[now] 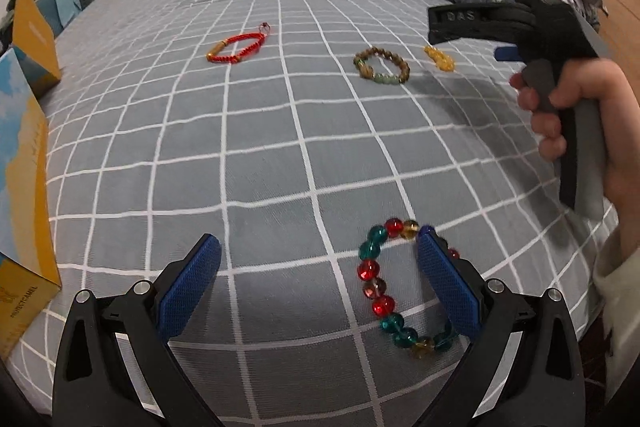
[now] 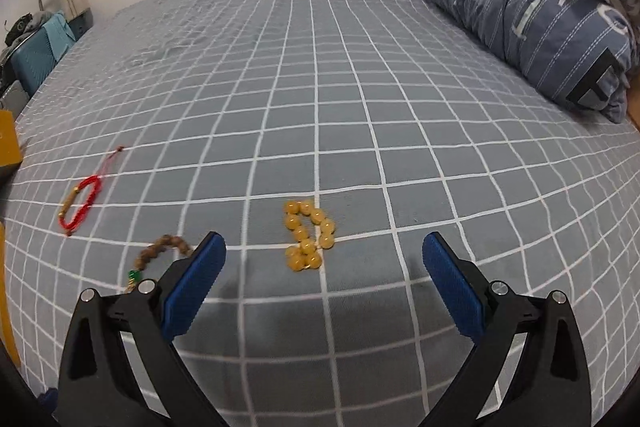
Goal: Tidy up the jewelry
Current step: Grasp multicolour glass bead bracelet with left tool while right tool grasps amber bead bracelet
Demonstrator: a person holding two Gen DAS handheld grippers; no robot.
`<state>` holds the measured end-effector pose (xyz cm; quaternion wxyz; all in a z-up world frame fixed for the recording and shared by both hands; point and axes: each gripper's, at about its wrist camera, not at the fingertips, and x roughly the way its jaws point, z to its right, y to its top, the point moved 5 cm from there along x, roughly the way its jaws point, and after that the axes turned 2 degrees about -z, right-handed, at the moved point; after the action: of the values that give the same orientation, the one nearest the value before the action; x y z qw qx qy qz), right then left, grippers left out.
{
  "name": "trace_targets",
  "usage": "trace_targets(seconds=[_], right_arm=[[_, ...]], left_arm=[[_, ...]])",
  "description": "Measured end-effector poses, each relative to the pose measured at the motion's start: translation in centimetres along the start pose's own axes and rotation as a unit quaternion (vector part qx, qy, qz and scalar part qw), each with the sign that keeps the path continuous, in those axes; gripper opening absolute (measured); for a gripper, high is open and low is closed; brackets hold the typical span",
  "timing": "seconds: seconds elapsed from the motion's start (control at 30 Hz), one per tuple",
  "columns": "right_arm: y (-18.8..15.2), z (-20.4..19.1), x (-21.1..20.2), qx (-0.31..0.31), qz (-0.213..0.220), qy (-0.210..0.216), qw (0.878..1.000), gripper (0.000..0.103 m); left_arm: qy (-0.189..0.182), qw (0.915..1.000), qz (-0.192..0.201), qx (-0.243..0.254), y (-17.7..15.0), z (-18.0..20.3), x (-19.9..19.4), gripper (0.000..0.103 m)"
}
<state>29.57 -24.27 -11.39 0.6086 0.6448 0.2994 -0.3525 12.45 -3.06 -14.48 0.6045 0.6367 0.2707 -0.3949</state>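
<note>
Right tongs (image 2: 324, 253) gape wide, yellow bead bracelet (image 2: 309, 235) lying between them.

Brown bead bracelet (image 2: 160, 259) — partly hidden behind left finger (image 2: 192, 283).

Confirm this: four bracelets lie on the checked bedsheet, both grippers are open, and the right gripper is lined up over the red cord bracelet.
Not quite. The right wrist view shows the open right gripper lined up over the yellow bead bracelet; the red cord bracelet lies far to its left. The rest holds: four bracelets on the bedsheet, left gripper open too.
</note>
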Motion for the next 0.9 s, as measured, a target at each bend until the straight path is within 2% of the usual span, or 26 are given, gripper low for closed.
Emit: trace_targets(seconds=[0.33,0.6,0.67,0.9], right_arm=[[0.3,0.4,3.5,0.030,-0.038,0.022,0.999,0.095],[-0.3,-0.1,4.4,0.015,-0.034,0.006,0.999,0.093],[-0.3,0.2,4.3,0.018,-0.034,0.006,0.999,0.089],[-0.4,0.8,3.6,0.013,-0.032,0.001,0.999,0.058]], left_arm=[[0.002,1.0000,0.000,0.006,-0.4,0.0,0.7,0.097],[0.003,1.0000,0.001,0.009,-0.5,0.1,0.7,0.094],[0.005,0.9999,0.001,0.012,-0.6,0.1,0.6,0.090],[0.007,0.9997,0.004,0.023,-0.9,0.3,0.1,0.075]])
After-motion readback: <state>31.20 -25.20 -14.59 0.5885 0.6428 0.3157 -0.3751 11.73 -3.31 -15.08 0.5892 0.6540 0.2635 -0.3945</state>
